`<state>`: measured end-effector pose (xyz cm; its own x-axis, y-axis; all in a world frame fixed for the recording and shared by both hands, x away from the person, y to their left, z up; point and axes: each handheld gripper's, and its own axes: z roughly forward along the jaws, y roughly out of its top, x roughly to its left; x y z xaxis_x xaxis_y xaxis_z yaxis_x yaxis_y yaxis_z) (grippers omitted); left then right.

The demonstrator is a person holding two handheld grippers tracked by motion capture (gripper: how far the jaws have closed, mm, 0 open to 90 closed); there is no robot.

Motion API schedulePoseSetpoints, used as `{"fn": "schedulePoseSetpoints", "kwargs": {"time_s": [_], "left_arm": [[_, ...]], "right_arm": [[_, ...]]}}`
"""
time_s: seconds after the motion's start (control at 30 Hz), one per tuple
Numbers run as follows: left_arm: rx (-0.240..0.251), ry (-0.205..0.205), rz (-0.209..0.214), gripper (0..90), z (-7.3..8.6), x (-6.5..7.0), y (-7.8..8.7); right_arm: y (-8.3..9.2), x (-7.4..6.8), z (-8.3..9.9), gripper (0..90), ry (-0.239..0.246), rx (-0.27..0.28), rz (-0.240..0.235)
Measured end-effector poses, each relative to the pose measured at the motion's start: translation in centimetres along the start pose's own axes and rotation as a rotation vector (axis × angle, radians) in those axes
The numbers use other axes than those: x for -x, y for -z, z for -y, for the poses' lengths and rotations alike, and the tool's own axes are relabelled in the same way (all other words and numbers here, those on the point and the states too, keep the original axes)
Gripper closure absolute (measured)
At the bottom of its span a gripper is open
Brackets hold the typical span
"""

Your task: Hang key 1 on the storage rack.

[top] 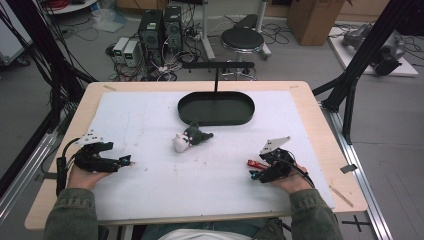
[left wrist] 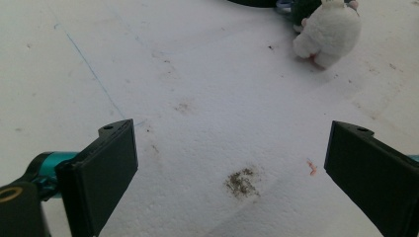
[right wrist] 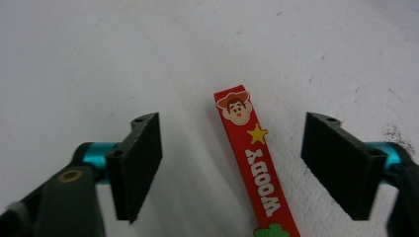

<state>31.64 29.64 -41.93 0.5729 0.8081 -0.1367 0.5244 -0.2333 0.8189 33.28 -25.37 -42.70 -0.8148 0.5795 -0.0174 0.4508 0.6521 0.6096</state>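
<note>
From the high view, the work looks to be at its start: the right gripper [top: 254,168] rests low on the white tabletop [top: 150,125] at the person's right, its fingers straddling the near end of a red strap [top: 256,163] that lies flat on the sheet, while the left gripper [top: 125,161] sits idle on the opposite side, well apart from everything. A small plush toy [top: 190,138], white and dark green, lies near the middle of the sheet, and beyond it a dark oval tray [top: 216,108] stands empty as far as can be seen, so nothing appears to have been put away yet. In the left gripper view, that gripper's fingers [left wrist: 101,173] stand spread wide over bare, slightly stained sheet with nothing between them; the plush toy [left wrist: 328,32] shows far off at the top right, still untouched. In the right gripper view, the red strap [right wrist: 254,165], printed with a cowboy face, a yellow star and the word WOODY, runs up between the two black fingers [right wrist: 138,160], lying flat on the sheet with clear gaps on both sides; the pads do not press on it, so the grip is not made. I judge the step in hand to be the pickup of the strap: the approach is done and the fingers are lined up around it, while closing, lifting and carrying it somewhere, probably to the tray, all remain, as does any handling of the plush toy.
</note>
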Motion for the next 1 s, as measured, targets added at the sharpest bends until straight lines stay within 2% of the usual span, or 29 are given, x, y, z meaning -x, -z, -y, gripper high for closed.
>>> {"fn": "schedulePoseSetpoints", "kwargs": {"time_s": [0.1, 0.17, 0.27, 0.4, 0.47, 0.5, 0.53, 0.57, 0.63, 1.0], "left_arm": [[0.002, -0.002, -0.004, 6.6, 0.0, 0.0, 0.0], [0.005, 0.001, -0.006, 6.6, 0.0, 0.0, 0.0], [0.011, 0.0, -0.011, 6.6, 0.0, 0.0, 0.1], [0.017, 0.003, -0.013, 6.6, 0.0, -0.1, 0.1], [0.011, 0.002, -0.013, 6.6, 0.0, -0.1, 0.1], [0.011, 0.002, -0.013, 6.6, 0.0, -0.1, 0.1], [0.01, 0.002, -0.013, 6.6, 0.0, -0.1, 0.1], [0.013, 0.003, -0.014, 6.6, 0.0, -0.1, 0.1], [0.019, 0.001, -0.018, 6.6, 0.0, -0.1, 0.1], [0.021, 0.002, -0.019, 6.7, 0.0, -0.1, 0.1]], "right_arm": [[-0.3, 0.1, -0.2, 28.1, -0.017, -0.004, 0.01], [-0.3, 0.1, -0.3, 36.9, -0.014, -0.014, 0.025], [-0.4, 0.0, -0.4, 43.8, -0.003, -0.015, 0.04], [-0.6, 0.0, -0.5, 46.4, -0.003, -0.031, 0.054], [-0.8, -0.1, -0.5, 63.9, -0.003, -0.038, 0.034], [-0.8, -0.3, -0.6, 65.4, 0.009, -0.036, 0.056], [-0.8, -0.3, -0.6, 65.4, 0.009, -0.036, 0.056], [-0.8, -0.3, -0.7, 71.7, -0.002, -0.039, 0.062], [-0.7, -0.3, -0.7, 72.4, -0.014, -0.037, 0.081], [0.8, 0.5, -0.6, 72.9, -0.074, 0.042, 0.065]]}}
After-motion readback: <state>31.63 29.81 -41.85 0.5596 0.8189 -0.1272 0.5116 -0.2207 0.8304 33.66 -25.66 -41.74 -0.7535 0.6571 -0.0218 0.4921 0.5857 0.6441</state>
